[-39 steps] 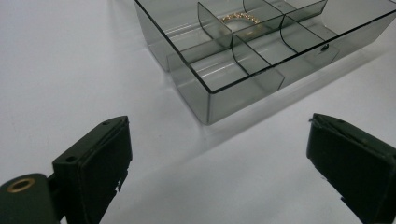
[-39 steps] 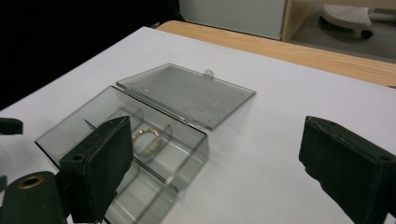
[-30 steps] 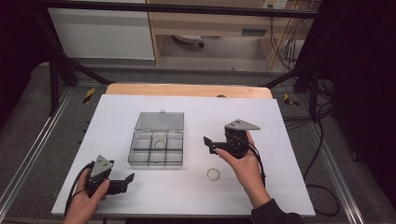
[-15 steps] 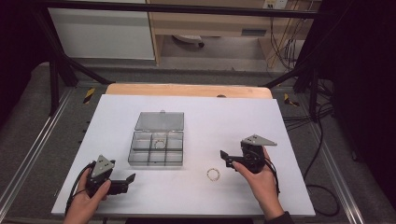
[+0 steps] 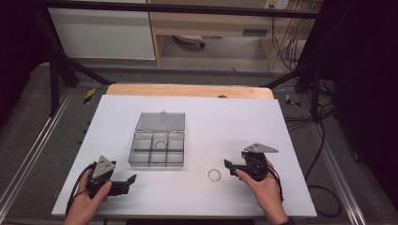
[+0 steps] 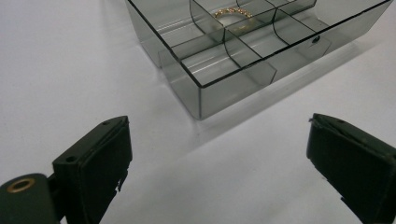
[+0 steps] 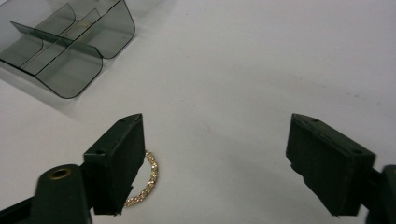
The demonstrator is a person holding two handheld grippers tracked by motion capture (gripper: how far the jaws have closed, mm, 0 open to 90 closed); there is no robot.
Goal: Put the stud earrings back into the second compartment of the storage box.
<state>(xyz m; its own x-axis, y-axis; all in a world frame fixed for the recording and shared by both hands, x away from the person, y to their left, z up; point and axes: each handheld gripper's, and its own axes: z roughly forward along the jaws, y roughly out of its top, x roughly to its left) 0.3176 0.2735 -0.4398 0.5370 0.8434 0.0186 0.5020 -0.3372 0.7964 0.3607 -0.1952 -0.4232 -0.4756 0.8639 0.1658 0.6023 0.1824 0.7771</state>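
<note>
Bracelet [image 5: 214, 175], the loose gold chain one, is what your right gripper [image 5: 229, 165] reaches for, but first the big pieces. White table [image 5: 234, 122] takes the middle of the high view, wooden edge along its far side. Clear smoky organizer box [image 5: 157, 149] sits left of centre, lid [image 5: 160, 121] thrown back flat toward the upper part of the frame, six compartments. A second gold bracelet [image 5: 161, 143] lies in the middle compartment of the far row.

Your left gripper [image 5: 130, 179] rests at lower left, jaws spread wide and empty. In the left gripper view the box corner [image 6: 201, 100] sits ahead of them, well clear.

Your right gripper is at lower right of the high view, pointing left at the loose bracelet, just beside it. Its jaws have just been closing a little yet stand well apart, gripping nothing. In the right gripper view the bracelet [image 7: 148, 179] lies on the table at lower left, partly hidden behind the left jaw; whether it touches, you cannot tell.
</note>
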